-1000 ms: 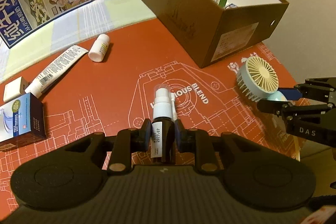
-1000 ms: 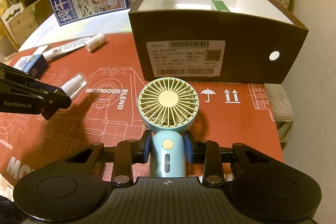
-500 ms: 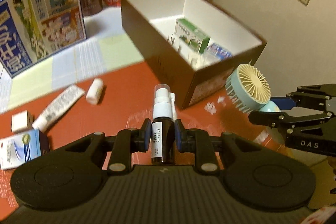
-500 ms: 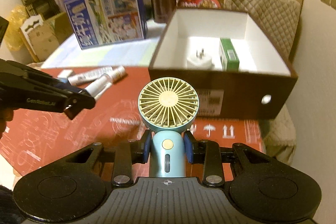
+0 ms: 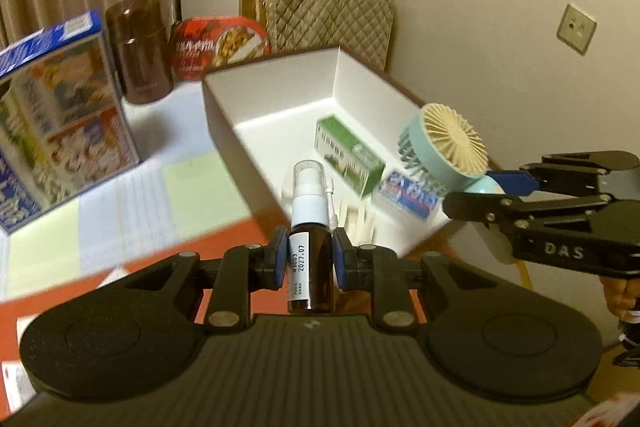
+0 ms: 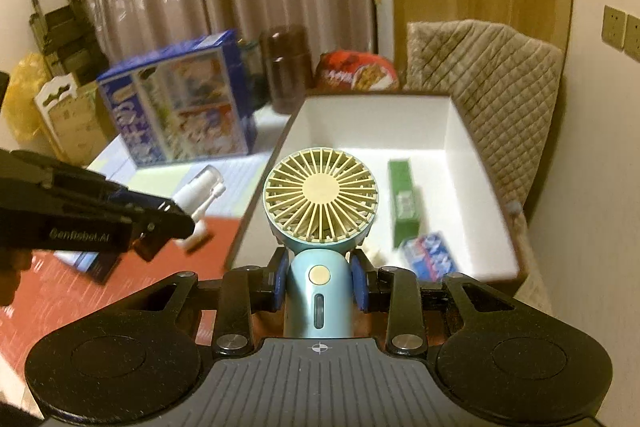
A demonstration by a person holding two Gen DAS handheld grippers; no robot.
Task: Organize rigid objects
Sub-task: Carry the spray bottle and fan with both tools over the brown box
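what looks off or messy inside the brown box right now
Nothing looks damaged or spilled. In the box, the green carton and blue packet lie loosely at different angles, not lined up.

One dark-brown glass spray bottle (image 5: 311, 259), one pale-blue handheld fan (image 6: 320, 203), one white-lined cardboard box (image 6: 456, 131), holding one green carton (image 6: 404, 203) and one blue-and-white packet (image 6: 430, 255).
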